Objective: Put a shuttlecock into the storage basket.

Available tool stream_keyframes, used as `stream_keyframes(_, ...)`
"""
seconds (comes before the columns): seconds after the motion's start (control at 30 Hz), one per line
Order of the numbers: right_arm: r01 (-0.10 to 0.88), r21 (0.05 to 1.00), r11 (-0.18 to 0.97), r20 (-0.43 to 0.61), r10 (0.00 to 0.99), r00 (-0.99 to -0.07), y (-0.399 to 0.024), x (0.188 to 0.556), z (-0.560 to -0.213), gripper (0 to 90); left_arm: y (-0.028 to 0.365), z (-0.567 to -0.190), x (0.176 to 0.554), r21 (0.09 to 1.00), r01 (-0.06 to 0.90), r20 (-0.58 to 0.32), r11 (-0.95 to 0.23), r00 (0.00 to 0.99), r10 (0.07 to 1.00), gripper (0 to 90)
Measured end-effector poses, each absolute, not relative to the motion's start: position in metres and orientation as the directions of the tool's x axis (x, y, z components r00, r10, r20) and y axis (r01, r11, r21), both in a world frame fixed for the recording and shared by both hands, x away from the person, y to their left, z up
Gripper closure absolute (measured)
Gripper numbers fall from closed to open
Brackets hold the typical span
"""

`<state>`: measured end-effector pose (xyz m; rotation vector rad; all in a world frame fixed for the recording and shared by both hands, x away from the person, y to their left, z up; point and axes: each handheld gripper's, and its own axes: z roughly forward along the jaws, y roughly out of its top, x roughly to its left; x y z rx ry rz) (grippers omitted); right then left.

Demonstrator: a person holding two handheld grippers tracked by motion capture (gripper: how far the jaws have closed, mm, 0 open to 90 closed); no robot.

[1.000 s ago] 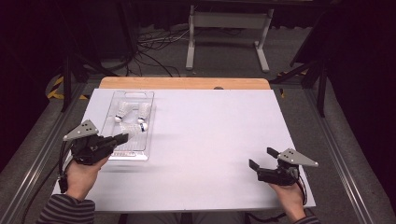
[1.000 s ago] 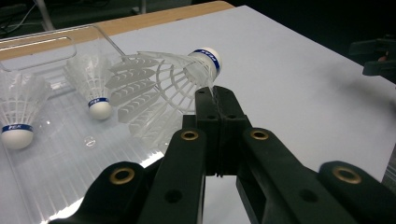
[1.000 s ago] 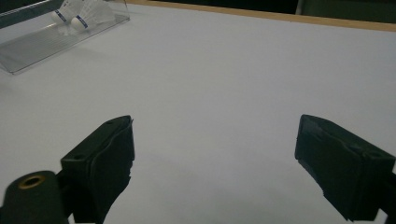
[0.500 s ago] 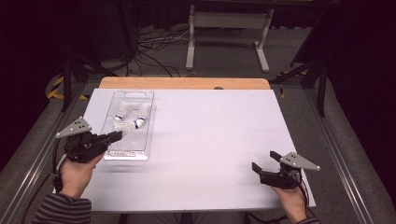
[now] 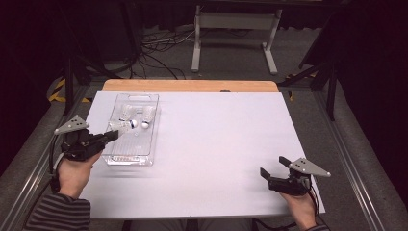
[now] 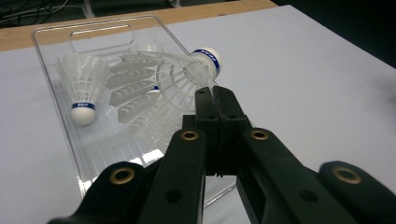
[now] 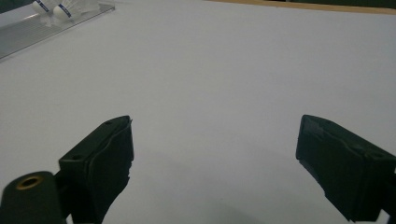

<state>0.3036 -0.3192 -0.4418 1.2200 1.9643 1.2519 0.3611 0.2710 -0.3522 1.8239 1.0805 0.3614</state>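
My left gripper (image 5: 114, 134) (image 6: 215, 93) is shut on the feather skirt of a white shuttlecock (image 5: 123, 126) (image 6: 187, 70). The shuttlecock's cork points away from me, over a clear plastic tray (image 5: 130, 153) (image 6: 60, 126). Two more shuttlecocks lie in the tray, one at its far left (image 5: 126, 111) (image 6: 81, 91) and one at its far right (image 5: 148, 115). My right gripper (image 5: 272, 176) (image 7: 215, 158) is open near the front right of the white table, with nothing between its jaws.
The white tabletop (image 5: 216, 139) stretches between the two hands. A wooden strip (image 5: 192, 85) runs along its far edge. Beyond it a white metal stand (image 5: 233, 29) and cables lie on the dark floor. In the right gripper view the tray's corner (image 7: 28, 32) shows at the top left.
My left hand has drifted a little to the left along the tray's near end, jaws still shut. The right hand has barely shifted.
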Motion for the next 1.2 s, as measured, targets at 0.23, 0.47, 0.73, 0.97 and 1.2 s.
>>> stream_keyframes(0.23,0.412,0.896,0.168,0.05,0.882,-0.468,-0.319,0.303,-0.442,11.9,0.269,-0.356,0.377,0.823,0.545,-0.199,-0.156,0.536,0.821,90.0)
stream_keyframes(0.47,0.408,0.898,0.164,0.052,0.882,-0.469,-0.32,0.303,-0.441,11.9,0.263,-0.36,0.391,0.803,0.574,-0.201,-0.159,0.513,0.834,90.0)
stream_keyframes(0.73,0.401,0.901,0.162,0.05,0.882,-0.468,-0.321,0.302,-0.44,11.8,0.258,-0.366,0.406,0.784,0.601,-0.203,-0.155,0.485,0.85,90.0)
stream_keyframes(0.97,0.397,0.903,0.165,0.047,0.88,-0.473,-0.321,0.302,-0.44,11.6,0.251,-0.371,0.417,0.757,0.631,-0.204,-0.171,0.476,0.855,90.0)
stream_keyframes(1.2,0.392,0.904,0.168,0.042,0.879,-0.475,-0.32,0.302,-0.439,11.4,0.246,-0.372,0.428,0.74,0.652,-0.2,-0.164,0.446,0.872,90.0)
